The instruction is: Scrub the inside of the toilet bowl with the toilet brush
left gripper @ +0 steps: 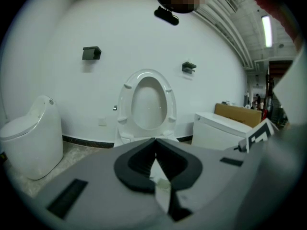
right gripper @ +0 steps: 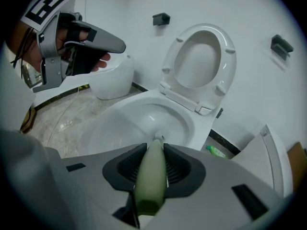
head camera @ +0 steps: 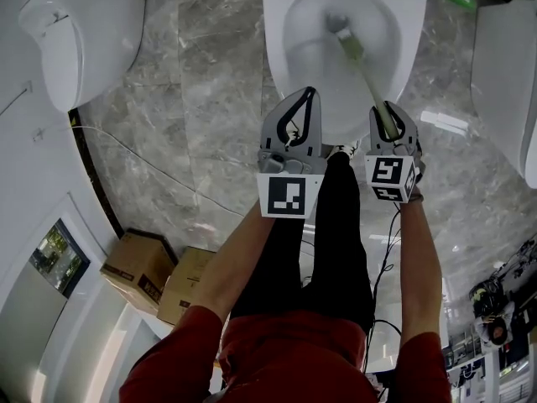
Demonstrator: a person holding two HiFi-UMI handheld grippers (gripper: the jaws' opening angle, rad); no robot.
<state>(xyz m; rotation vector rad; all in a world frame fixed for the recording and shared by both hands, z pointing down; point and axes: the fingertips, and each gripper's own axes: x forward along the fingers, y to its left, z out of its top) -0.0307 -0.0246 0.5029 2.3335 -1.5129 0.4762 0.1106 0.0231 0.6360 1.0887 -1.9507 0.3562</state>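
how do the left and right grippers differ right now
The right gripper is shut on the toilet brush; the left gripper is shut on nothing. The right gripper aims down into the toilet bowl; the left gripper aims more level, at the raised seat. Both are grey and held near the bowl's front rim.

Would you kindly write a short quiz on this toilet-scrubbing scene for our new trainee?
1. True or false: the right gripper is shut on the toilet brush handle.
2. Where is the brush's bristle end? A) on a shelf B) inside the toilet bowl C) in a bucket
3. Fill in: the left gripper, jaws together, holds ____.
Key: 1 true; 2 B; 3 nothing.
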